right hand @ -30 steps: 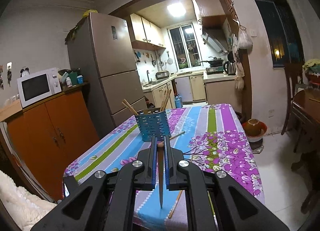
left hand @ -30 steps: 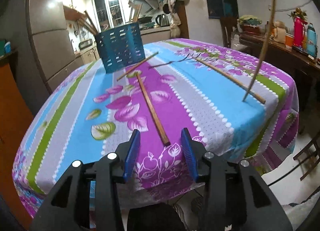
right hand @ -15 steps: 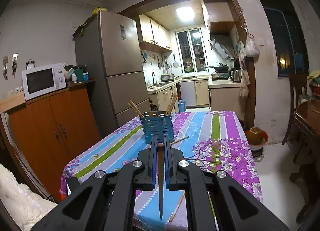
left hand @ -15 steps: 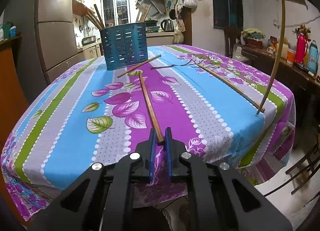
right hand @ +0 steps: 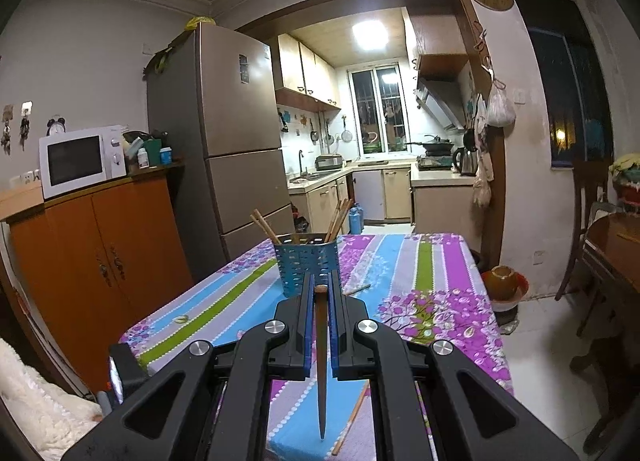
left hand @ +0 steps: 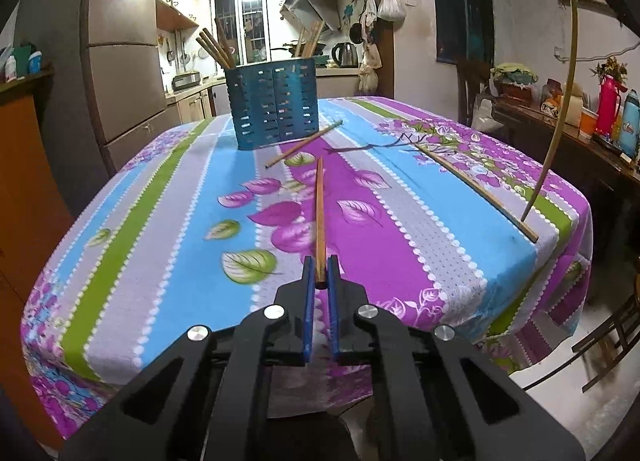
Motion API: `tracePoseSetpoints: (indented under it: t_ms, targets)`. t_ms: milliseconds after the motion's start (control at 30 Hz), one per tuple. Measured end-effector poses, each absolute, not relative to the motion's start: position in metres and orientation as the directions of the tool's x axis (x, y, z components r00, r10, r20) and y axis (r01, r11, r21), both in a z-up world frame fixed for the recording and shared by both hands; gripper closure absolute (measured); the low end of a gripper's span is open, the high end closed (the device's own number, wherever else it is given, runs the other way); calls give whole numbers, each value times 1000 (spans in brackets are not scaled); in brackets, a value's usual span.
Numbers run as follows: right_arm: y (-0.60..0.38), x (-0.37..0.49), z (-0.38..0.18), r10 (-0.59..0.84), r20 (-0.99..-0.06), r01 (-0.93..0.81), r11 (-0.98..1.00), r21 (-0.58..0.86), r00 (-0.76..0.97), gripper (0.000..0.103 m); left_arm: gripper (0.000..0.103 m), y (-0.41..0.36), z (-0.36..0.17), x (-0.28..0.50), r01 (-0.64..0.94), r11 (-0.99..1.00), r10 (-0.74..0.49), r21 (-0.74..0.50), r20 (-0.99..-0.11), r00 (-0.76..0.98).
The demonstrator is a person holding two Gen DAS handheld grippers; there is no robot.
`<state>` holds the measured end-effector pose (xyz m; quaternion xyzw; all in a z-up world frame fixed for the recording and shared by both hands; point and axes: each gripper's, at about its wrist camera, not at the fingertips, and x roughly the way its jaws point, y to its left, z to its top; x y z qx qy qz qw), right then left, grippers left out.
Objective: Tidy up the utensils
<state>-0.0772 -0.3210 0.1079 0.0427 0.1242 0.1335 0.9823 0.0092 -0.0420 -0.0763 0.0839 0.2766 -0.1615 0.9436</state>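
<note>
A blue perforated utensil holder (left hand: 275,106) with several chopsticks in it stands at the table's far side; it also shows in the right wrist view (right hand: 306,263). My left gripper (left hand: 320,273) is shut on the near end of a wooden chopstick (left hand: 319,205) that points toward the holder. My right gripper (right hand: 320,288) is shut on another chopstick (right hand: 321,365), held upright above the table's near right part; that stick shows at the right of the left wrist view (left hand: 560,101). Two more chopsticks lie on the cloth, one by the holder (left hand: 304,143) and one at the right (left hand: 476,189).
The table has a floral striped cloth (left hand: 168,197). A fridge (right hand: 236,153) and an orange cabinet (right hand: 100,261) with a microwave (right hand: 80,159) stand to the left. A side table with flasks (left hand: 612,117) is to the right. Chairs stand near the right edge.
My left gripper closed on the near chopstick's end and swung it to point straight ahead. My right gripper with its chopstick rose a little.
</note>
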Motion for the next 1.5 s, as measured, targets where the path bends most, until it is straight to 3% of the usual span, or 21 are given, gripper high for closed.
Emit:
tracePoseSetpoints:
  t_ms: [567, 900, 1500]
  targets:
    - [-319, -68, 125, 221, -241, -215, 975, 54, 945, 95, 98, -12, -4, 17, 392, 918, -311, 52, -516, 798]
    - [-327, -69, 153, 164, -218, -171, 985, -12, 962, 95, 98, -2, 48, 22, 396, 916, -328, 66, -446, 833]
    - [-289, -14, 200, 281, -280, -284, 958, 30, 918, 95, 98, -18, 135, 43, 490, 869, -434, 72, -367, 823]
